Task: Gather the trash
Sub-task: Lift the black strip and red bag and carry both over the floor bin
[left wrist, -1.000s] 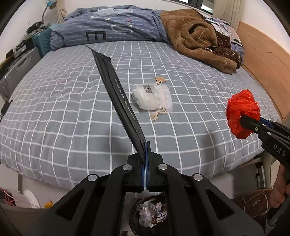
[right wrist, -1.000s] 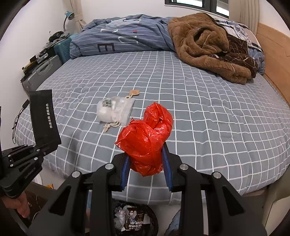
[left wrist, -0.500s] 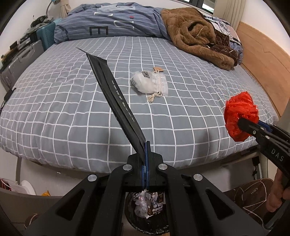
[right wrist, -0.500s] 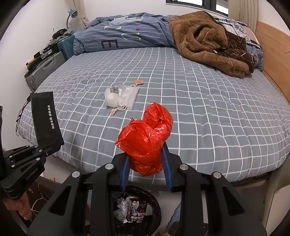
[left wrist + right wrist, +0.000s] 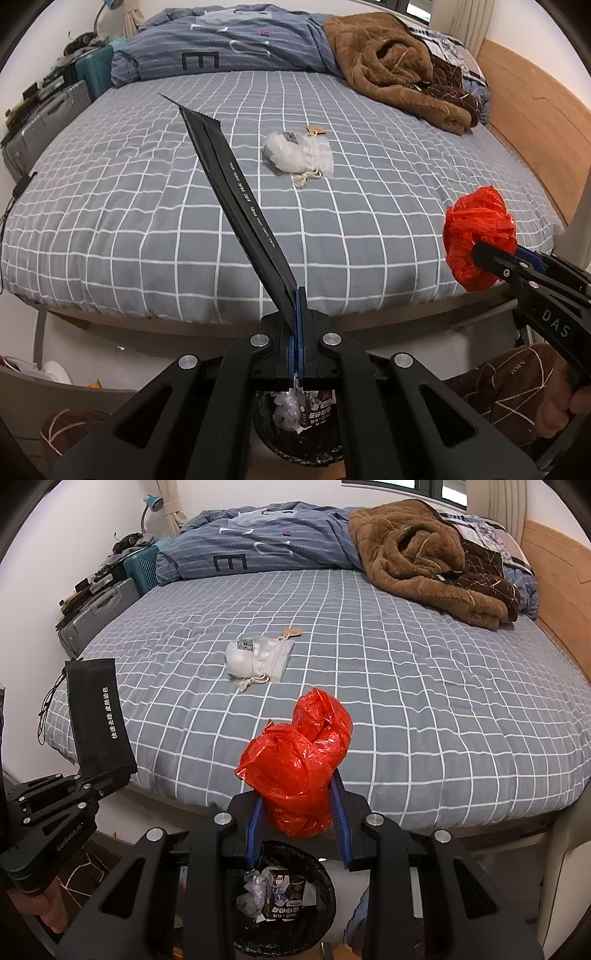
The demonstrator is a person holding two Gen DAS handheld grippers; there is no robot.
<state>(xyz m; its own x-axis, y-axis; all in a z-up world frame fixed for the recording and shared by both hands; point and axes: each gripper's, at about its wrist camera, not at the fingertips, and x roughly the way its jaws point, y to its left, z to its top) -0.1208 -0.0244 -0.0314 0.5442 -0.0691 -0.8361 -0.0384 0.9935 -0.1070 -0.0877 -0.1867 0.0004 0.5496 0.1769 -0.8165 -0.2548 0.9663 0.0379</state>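
In the left wrist view, the left gripper (image 5: 296,325) sits at the bottom centre, its fingers pressed together on the lower end of a flat black wrapper (image 5: 236,199) that rises toward the upper left. Under the fingers, at the bottom edge, is a black trash bin (image 5: 295,439) with packets inside. The bed (image 5: 110,221), with a grey checked sheet, fills the middle of the frame. A white drawstring pouch (image 5: 297,155) lies on it, above centre. At the right edge the right gripper (image 5: 491,256) is clamped on a crumpled red plastic bag (image 5: 476,229), in the air beside the corner of the bed.

In the right wrist view, the red plastic bag (image 5: 299,768) is at the centre, squeezed between the blue pads (image 5: 338,812) of the right gripper (image 5: 297,819). The trash bin (image 5: 325,882) is directly below it in the frame. The left gripper (image 5: 107,779) is at the lower left and holds the black wrapper (image 5: 98,716) upright. The pouch (image 5: 258,659) lies on the bed (image 5: 406,701), above centre.
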